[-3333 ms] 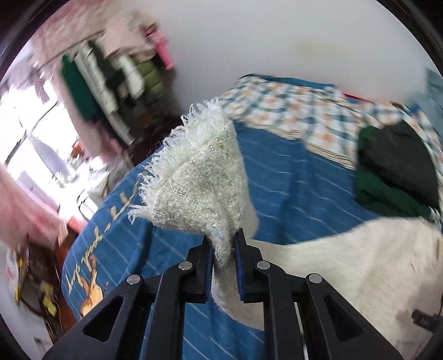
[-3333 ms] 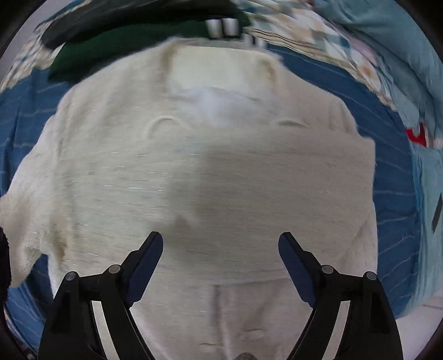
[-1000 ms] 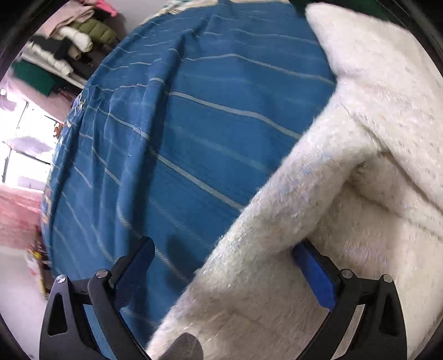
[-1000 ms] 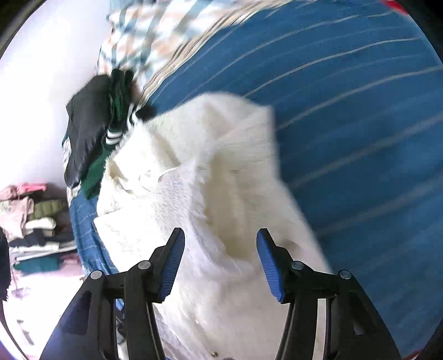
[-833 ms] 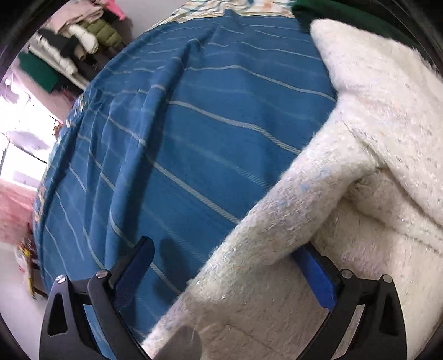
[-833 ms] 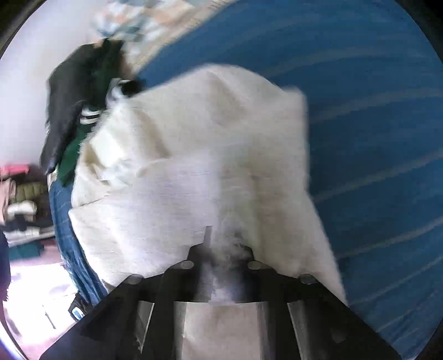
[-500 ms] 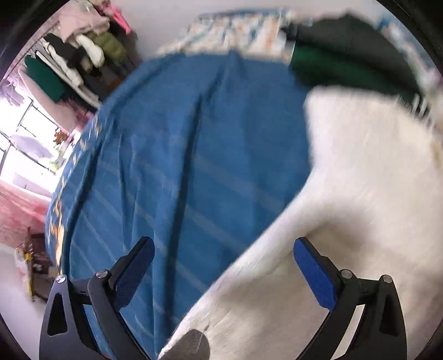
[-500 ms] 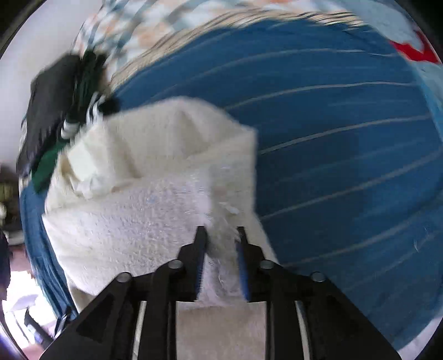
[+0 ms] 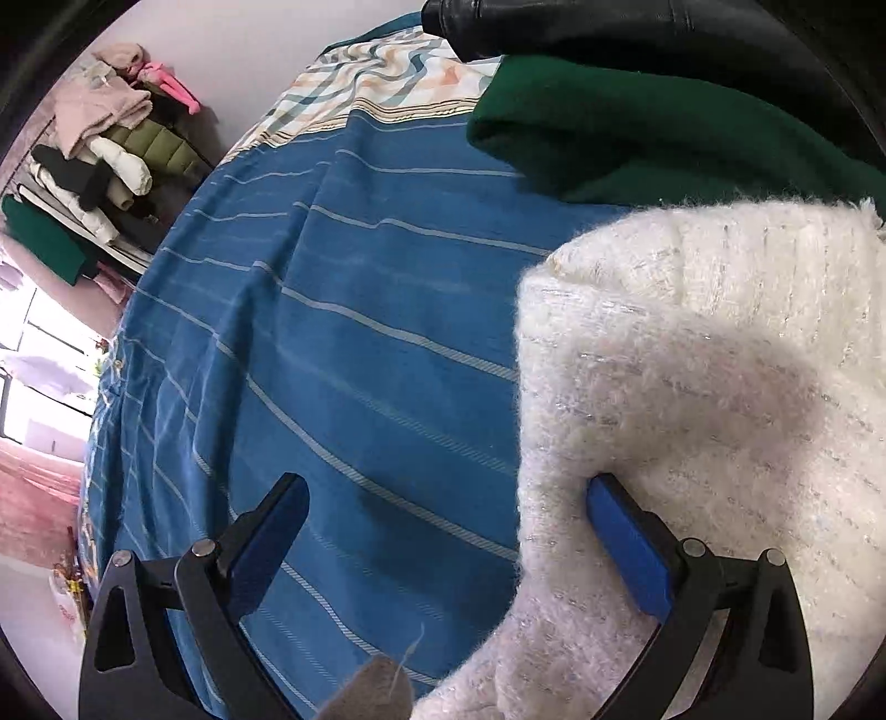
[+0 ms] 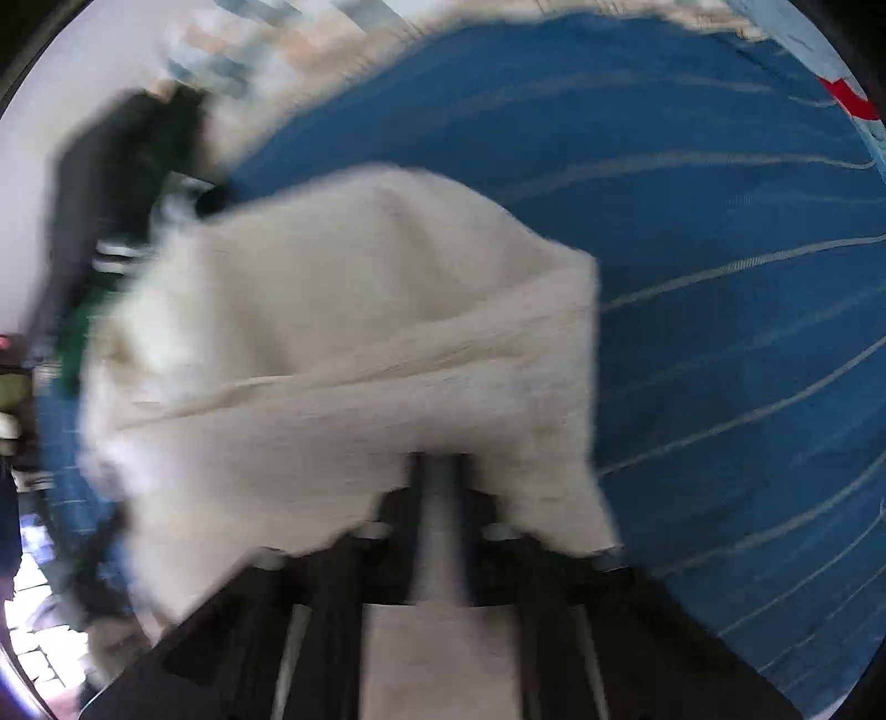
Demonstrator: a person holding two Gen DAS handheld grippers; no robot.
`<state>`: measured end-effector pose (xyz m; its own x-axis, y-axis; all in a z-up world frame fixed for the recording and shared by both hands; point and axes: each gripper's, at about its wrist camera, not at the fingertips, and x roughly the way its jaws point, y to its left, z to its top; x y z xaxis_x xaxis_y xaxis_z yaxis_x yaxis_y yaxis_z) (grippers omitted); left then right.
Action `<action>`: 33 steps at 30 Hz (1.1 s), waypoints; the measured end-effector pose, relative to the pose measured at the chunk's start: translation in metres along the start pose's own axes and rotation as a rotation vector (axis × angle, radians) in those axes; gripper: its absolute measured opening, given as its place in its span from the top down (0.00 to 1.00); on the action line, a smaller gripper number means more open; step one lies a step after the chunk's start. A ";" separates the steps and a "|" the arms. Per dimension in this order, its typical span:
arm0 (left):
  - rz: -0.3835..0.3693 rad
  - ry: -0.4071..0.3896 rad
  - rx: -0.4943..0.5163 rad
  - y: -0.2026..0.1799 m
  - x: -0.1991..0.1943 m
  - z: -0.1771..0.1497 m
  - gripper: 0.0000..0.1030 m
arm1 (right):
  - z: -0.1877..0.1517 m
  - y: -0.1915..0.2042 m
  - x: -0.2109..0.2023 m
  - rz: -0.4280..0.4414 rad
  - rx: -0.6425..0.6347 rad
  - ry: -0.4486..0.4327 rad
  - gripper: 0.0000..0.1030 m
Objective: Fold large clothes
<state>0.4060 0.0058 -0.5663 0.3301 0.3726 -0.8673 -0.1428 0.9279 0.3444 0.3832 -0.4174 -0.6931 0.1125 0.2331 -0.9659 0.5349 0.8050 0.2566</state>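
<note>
Fold in progress on a fuzzy white sweater, which lies on the blue striped bedspread. The step in hand appears to be carrying one gathered edge across the body of the garment.

Right tongs: jaws drawn together, pinching a fold of the sweater directly at their tips; the cloth bunches ahead of them and drapes to their left side, with bare bedspread to their right. The view is motion-blurred, so the exact bite is unclear.

Left tongs: jaws spread wide, holding nothing. The sweater's left edge runs between the two fingers; the right finger lies over or against the pile, while the left finger hovers over bedspread only.

Ahead of the left tongs, beyond the sweater, sit a dark green garment and a black garment.

Next move, as judged: the left tongs need to close on the near edge so both sides travel together.
</note>
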 end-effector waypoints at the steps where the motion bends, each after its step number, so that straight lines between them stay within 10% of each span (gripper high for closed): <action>1: -0.003 -0.005 -0.003 -0.001 0.000 -0.001 0.00 | 0.003 -0.001 0.003 0.006 0.003 0.007 1.00; 8: 0.026 -0.005 -0.015 -0.003 -0.025 -0.005 0.00 | 0.000 0.022 -0.029 -0.037 -0.134 0.061 0.94; 13: 0.063 -0.015 -0.027 0.027 -0.091 -0.059 0.00 | -0.065 0.025 -0.079 0.031 -0.223 0.110 0.54; 21: 0.285 0.213 -0.040 0.057 -0.143 -0.236 0.00 | -0.223 0.061 0.014 0.269 -0.256 0.509 0.55; 25: 0.387 0.331 -0.156 0.073 -0.151 -0.299 0.00 | -0.267 0.084 0.082 0.332 -0.261 0.681 0.87; 30: 0.441 0.329 -0.245 0.072 -0.188 -0.321 0.00 | -0.236 0.071 0.035 0.361 -0.384 0.633 0.85; 33: 0.436 0.286 -0.221 0.043 -0.212 -0.312 0.00 | -0.198 0.032 -0.023 0.362 -0.449 0.548 0.53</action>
<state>0.0389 -0.0367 -0.4800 -0.0650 0.6748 -0.7351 -0.4117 0.6529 0.6358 0.2320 -0.2897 -0.6556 -0.2751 0.6637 -0.6955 0.1423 0.7436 0.6533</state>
